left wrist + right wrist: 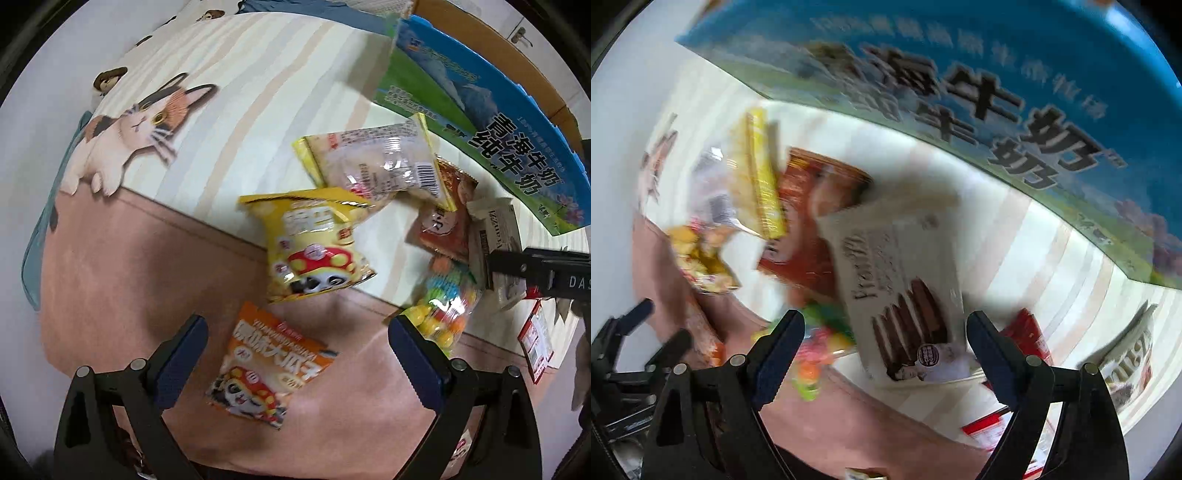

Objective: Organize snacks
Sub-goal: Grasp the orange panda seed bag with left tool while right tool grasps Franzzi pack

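My left gripper [297, 325] points down at the bedspread and stands open, with an orange snack packet [269, 365] lying flat between its fingers, untouched. Just beyond lie a yellow packet [314, 243], a clear bag with yellow edges [380, 166], a red-orange packet [443, 229] and a bag of coloured candy balls [443, 310]. My right gripper [886, 319] is open over a white chocolate-wafer packet [905, 288], its pads apart from it. The candy bag [816, 354] shows blurred beside its left finger.
A blue and green milk carton box [480, 122] stands along the far right, close behind the pile. A red packet [535, 339] lies at the right. The bedspread [140, 125] has a cat print and a pink band. The right wrist view is blurred.
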### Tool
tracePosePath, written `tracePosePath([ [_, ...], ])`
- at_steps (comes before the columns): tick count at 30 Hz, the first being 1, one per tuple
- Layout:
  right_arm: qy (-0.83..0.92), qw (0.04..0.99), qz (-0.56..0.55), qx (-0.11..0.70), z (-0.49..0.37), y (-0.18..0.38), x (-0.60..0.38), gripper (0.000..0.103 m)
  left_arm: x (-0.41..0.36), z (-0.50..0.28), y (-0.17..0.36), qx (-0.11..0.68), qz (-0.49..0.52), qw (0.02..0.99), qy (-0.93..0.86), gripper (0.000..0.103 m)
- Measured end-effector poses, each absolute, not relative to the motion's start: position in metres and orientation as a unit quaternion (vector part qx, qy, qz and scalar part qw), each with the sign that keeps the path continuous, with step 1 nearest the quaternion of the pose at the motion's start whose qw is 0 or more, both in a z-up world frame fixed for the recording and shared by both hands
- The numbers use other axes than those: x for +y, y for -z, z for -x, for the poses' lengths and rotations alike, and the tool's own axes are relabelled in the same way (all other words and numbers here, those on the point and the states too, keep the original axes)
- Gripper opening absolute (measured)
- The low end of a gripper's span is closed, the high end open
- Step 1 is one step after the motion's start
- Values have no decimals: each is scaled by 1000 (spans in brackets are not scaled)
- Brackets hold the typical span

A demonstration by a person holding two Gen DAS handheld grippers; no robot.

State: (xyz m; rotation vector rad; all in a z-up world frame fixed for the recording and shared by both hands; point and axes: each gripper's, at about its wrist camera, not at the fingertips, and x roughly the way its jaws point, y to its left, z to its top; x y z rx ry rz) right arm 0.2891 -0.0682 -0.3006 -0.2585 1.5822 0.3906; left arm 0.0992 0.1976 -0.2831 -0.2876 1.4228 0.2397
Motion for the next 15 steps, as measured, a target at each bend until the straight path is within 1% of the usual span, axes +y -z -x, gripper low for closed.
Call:
tracePosePath([
  [2,-160,688,131,695,-290,303,-66,92,203,-94,282,651,132,740,-108,100],
  [5,-138,680,121,710,-289,324,-68,91,213,-84,286,660,130,732,-109,100],
  [7,-107,678,111,719,-283,340,-78,78,219,-77,286,664,125,729,-108,100],
  [8,-97,684,103,716,-279,342,-84,68,222,-72,287,666,119,729,-105,100],
  [11,-85,704,69,701,-261,331,-103,66,224,-58,286,673,88,729,-90,100],
  [15,-97,727,37,679,-220,301,-117,63,218,-40,298,691,60,718,-62,100],
])
